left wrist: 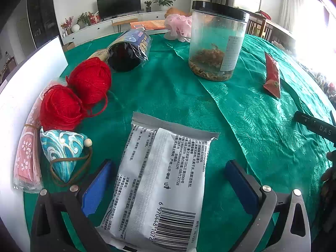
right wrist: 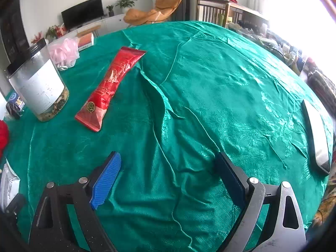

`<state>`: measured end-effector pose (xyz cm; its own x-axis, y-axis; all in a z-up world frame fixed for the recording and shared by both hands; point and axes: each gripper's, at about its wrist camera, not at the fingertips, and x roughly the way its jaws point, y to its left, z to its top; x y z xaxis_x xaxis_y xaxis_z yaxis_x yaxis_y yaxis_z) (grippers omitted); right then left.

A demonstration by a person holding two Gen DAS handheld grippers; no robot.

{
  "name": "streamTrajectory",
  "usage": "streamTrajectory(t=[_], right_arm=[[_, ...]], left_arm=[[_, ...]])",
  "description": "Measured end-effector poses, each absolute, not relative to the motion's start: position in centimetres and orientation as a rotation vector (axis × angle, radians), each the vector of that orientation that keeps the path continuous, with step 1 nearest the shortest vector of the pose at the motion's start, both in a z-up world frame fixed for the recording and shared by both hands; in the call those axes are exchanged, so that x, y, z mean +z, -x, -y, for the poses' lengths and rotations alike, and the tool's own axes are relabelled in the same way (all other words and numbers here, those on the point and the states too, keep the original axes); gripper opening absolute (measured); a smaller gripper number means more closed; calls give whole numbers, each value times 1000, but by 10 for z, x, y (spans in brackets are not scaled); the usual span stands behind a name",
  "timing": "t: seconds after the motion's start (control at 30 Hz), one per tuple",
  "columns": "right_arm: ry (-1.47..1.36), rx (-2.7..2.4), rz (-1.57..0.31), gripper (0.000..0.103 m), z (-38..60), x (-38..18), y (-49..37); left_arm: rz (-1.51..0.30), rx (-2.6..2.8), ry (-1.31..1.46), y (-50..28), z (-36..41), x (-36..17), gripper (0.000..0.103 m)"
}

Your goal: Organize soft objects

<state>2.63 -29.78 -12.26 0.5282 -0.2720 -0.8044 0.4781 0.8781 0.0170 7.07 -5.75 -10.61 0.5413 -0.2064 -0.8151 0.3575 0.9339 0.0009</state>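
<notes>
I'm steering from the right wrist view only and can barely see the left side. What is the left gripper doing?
Observer: The left gripper is open, with a white wipes pack lying between its fingers, not clamped.
Operator: What else soft is near it?
Observer: Two red yarn balls lie to its left, and a teal pouch with a brown cord sits nearer the gripper.
Operator: Anything beyond those?
Observer: A pink packet lies at the cloth's left edge, beside the pouch.
Operator: Is my jar's lid on?
Observer: Yes, the jar stands upright with a black lid on.
</notes>
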Motion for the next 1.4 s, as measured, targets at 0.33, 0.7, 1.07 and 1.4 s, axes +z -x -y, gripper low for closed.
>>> streamTrajectory(t=[0.33, 0.7, 1.07, 1.4], right_arm=[[-250, -464, -911, 93, 294, -122, -28], [-252, -466, -910, 94, 294, -122, -29], [-250, -465, -910, 94, 294, -122, -30], [-250, -465, -910, 94, 294, -122, -30]], left_arm=[[-942, -328, -172, -72, 59, -107, 103], [-944, -326, -169, -75, 59, -108, 103], [-943, -316, -168, -74, 59, -108, 103], [-943, -313, -168, -74, 60, -108, 103]])
